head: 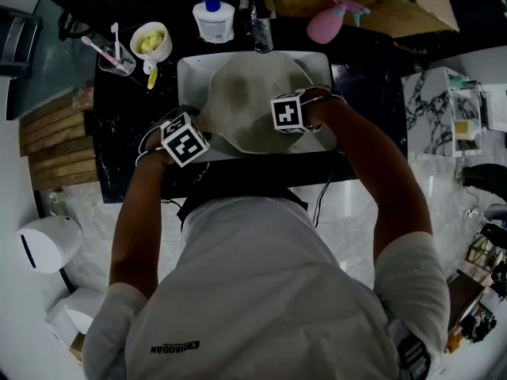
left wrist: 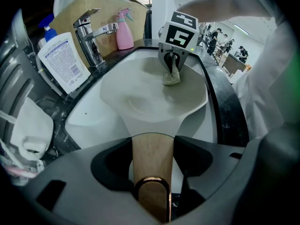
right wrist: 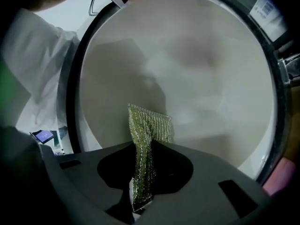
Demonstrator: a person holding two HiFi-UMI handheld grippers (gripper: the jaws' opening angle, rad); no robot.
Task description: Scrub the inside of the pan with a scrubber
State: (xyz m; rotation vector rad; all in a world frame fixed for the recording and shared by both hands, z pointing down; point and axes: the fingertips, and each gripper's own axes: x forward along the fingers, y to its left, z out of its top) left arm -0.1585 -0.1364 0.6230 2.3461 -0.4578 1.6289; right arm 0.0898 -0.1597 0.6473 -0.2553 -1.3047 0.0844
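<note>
A pale cream pan lies in the white sink; its inside fills the right gripper view. My left gripper is shut on the pan's wooden handle, at the sink's near left. My right gripper is shut on a green mesh scrubber. The scrubber's free end rests against the pan's inner surface on the near right side. In the left gripper view the right gripper stands over the pan with the scrubber hanging onto the pan.
A chrome tap stands behind the sink with a white soap bottle and a pink spray bottle. A cup with toothbrushes and a yellow-filled bowl sit at back left on the black counter.
</note>
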